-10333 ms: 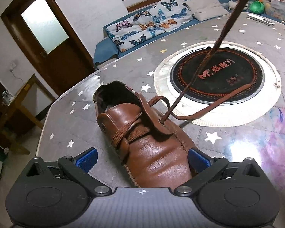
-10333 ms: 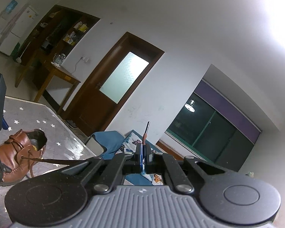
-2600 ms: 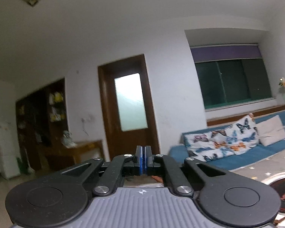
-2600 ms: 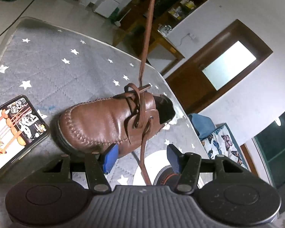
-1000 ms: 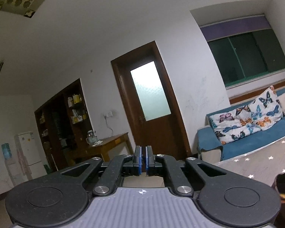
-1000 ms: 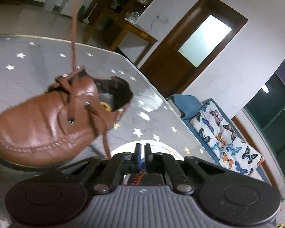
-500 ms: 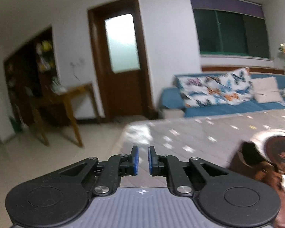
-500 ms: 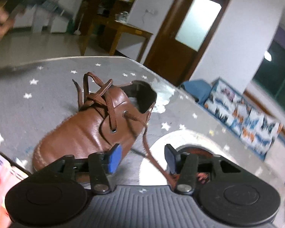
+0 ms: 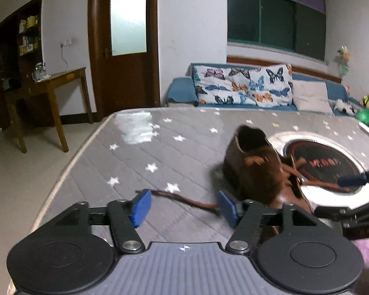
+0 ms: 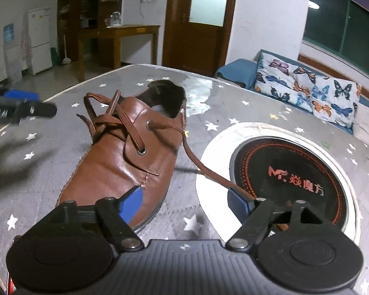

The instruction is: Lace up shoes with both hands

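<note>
My brown leather lace-up shoe (image 10: 125, 157) sits on the grey star-printed quilted counter (image 10: 37, 172), its toe toward me in the right wrist view and its open heel pointing off at the sofa, just beside the round black hotplate (image 10: 290, 182) set in a white ring. Both of my tools are letting go: the jaws of my left hand-held gripper (image 9: 182, 207) are opening with one free end of the brown flat shoelace (image 9: 184, 200) lying loose on the counter between the blue pads, not pinched, and the jaws of my right hand-held gripper (image 10: 184, 202) are opening too, with the other lace end running from the top eyelet down across the right pad (image 10: 237, 200) — draped there rather than clamped, as far as I can see. I judge the threading is done, since the lace crosses the tongue and both ends come out of the upper eyelets, so what is in hand is the release after a pull, with the knot not yet tied. Next I would need to catch each loose end again near the shoe, cross them and draw them snug — the left view is blurred, so I must aim carefully. On the hotplate I can read "M" and "魔方"; the character between is unclear.
</note>
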Demonstrator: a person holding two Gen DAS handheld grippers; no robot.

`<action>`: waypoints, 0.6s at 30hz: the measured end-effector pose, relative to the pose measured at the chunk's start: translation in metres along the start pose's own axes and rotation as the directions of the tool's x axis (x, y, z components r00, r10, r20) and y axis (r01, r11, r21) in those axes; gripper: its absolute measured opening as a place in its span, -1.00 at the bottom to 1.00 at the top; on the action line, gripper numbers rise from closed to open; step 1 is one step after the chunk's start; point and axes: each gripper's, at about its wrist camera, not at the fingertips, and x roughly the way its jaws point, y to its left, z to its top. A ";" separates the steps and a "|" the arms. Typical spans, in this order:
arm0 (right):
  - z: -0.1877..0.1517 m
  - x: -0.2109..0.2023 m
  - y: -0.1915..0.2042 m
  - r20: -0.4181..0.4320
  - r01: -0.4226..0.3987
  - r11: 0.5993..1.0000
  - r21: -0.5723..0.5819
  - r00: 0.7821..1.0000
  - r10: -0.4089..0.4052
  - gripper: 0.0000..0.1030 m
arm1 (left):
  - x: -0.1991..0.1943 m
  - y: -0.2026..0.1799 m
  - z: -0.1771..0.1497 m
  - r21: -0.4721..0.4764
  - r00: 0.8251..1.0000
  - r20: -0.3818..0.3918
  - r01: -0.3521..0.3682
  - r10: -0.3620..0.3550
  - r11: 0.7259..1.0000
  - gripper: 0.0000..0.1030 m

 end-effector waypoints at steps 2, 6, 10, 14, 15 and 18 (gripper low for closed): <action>0.001 0.001 0.002 0.001 0.011 1.000 0.006 1.000 -0.011 0.59 | -0.002 -0.005 -0.004 -0.001 1.000 -0.004 0.011 -0.011 1.000 0.43; 0.000 0.000 0.004 0.006 0.016 1.000 0.008 1.000 -0.016 0.66 | 0.000 -0.012 -0.010 -0.027 1.000 -0.010 0.009 -0.009 1.000 0.83; 0.001 -0.003 0.007 0.018 0.024 0.999 0.023 1.000 -0.024 0.72 | -0.002 -0.014 -0.012 -0.055 1.000 -0.015 0.005 -0.006 0.998 1.00; 0.002 -0.006 0.010 0.032 0.026 0.999 0.023 0.999 -0.027 0.85 | -0.005 -0.016 -0.012 -0.063 1.000 -0.020 -0.005 0.004 0.998 1.00; 0.002 -0.006 0.011 0.039 0.033 0.999 0.021 0.999 -0.034 0.91 | -0.005 -0.017 -0.013 -0.061 1.000 -0.020 -0.011 0.010 0.998 1.00; 0.001 -0.009 0.013 0.058 0.038 0.999 0.028 0.998 -0.039 0.98 | -0.004 -0.020 -0.017 -0.059 0.999 -0.030 -0.017 0.015 0.998 1.00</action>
